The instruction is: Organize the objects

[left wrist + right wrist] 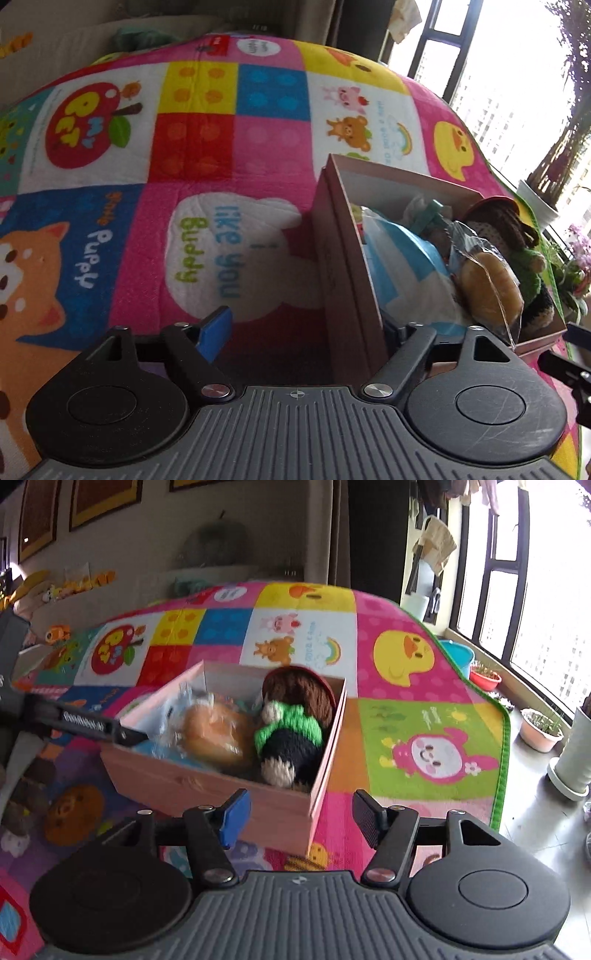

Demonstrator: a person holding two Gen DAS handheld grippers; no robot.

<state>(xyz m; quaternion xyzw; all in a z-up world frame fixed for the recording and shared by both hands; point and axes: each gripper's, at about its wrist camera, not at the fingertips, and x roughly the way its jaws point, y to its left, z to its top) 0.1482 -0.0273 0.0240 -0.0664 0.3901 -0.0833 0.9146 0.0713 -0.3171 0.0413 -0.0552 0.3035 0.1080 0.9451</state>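
Left wrist view: the pink box (347,266) sits on the colourful play mat (207,155) and serves as the landmark here. The left gripper (306,332) straddles the box's near long wall, its blue-padded finger outside over the mat and the other finger hidden inside the box, so the fingers are spread with nothing gripped. Inside the box lie a blue-and-white bag (402,266), a wrapped bun (487,280) against it, and a knitted doll (517,236) at the far side of the bun. Beyond the box, past the mat's edge, stand potted plants (546,184) by the window.

Right wrist view: the right gripper (301,819) hovers just before the near corner of the pink box (207,786), fingers released and empty, the corner lying between them. The wrapped bun (218,738) and knitted doll (291,731) fill the box's right half, touching each other. The left gripper (110,731) reaches over the box's left wall. To the right of the box, off the play mat (424,738), flowerpots (539,731) line the floor under the window.
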